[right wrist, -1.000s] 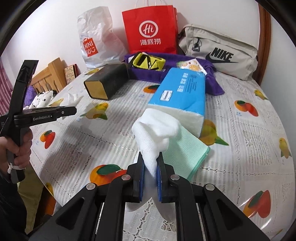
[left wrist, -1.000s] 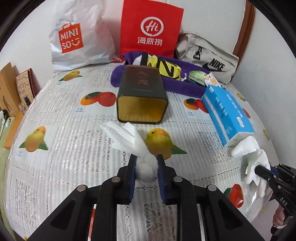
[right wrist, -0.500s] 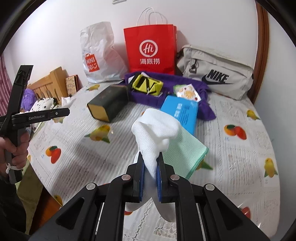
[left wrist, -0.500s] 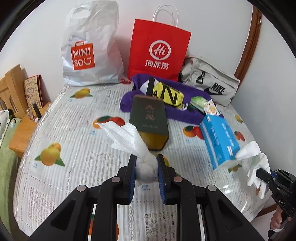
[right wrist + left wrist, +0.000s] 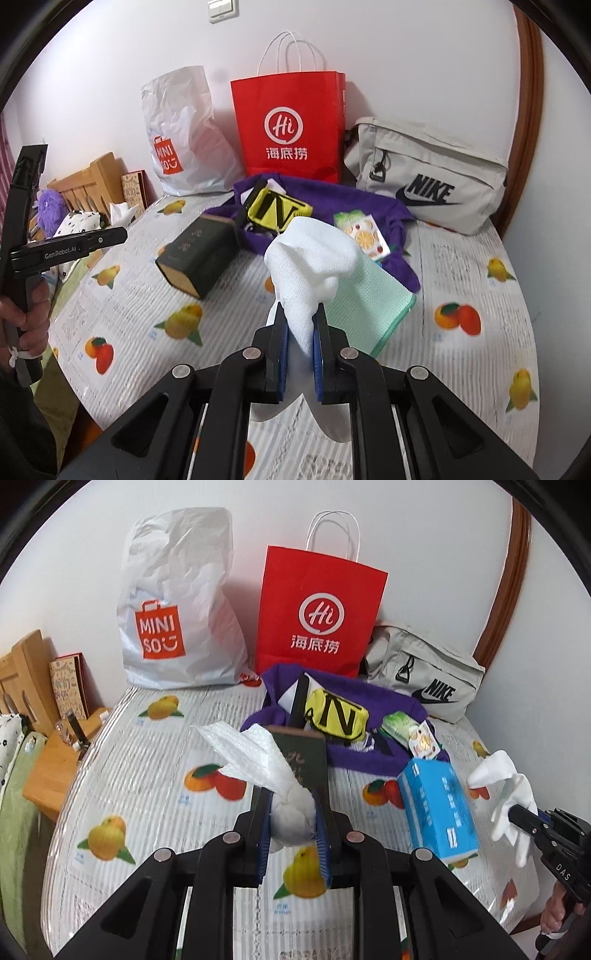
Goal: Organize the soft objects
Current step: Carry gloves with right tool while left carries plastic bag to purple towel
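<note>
Left view, bottom centre: our left gripper (image 5: 291, 821), fingers nearly closed, pinching white plastic bag (image 5: 258, 753) above fruit-print counter (image 5: 140, 775). Right view, bottom centre: our right gripper (image 5: 299, 328), fingers clamped tight on white cloth (image 5: 310, 258) with green cloth (image 5: 365, 299) behind. Dark box (image 5: 199, 254) centre left; red bag (image 5: 288, 125) top centre.

Your left gripper (image 5: 291, 812) tilts downward, jaws clamped on a bunched white tissue (image 5: 258, 760). Your right gripper (image 5: 300, 325) tilts downward too, jaws pinched tight on a white-and-green cloth (image 5: 314, 266). Both held above the table.
</note>
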The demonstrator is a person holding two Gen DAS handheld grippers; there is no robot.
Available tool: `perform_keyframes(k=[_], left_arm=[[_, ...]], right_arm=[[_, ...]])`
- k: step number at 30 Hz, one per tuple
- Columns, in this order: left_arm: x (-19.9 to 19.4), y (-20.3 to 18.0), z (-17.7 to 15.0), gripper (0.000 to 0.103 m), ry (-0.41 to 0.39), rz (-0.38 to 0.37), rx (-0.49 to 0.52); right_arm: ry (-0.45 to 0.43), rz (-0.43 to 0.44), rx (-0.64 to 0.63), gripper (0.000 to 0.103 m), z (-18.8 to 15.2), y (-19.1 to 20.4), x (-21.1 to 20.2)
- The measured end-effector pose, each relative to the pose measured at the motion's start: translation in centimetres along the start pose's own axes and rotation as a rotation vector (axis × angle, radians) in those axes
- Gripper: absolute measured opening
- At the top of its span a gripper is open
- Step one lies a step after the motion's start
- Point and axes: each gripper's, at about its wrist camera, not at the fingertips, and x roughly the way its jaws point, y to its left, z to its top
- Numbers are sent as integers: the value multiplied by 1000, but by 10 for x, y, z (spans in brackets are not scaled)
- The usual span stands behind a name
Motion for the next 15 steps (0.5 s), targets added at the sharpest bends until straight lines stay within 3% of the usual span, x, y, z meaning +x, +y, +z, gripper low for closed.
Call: perform_keyframes(k=[15], left_arm=[[35, -11, 49, 20, 9, -19, 28]], right_arm=[[-4, -36, 27, 11, 45, -20, 34]])
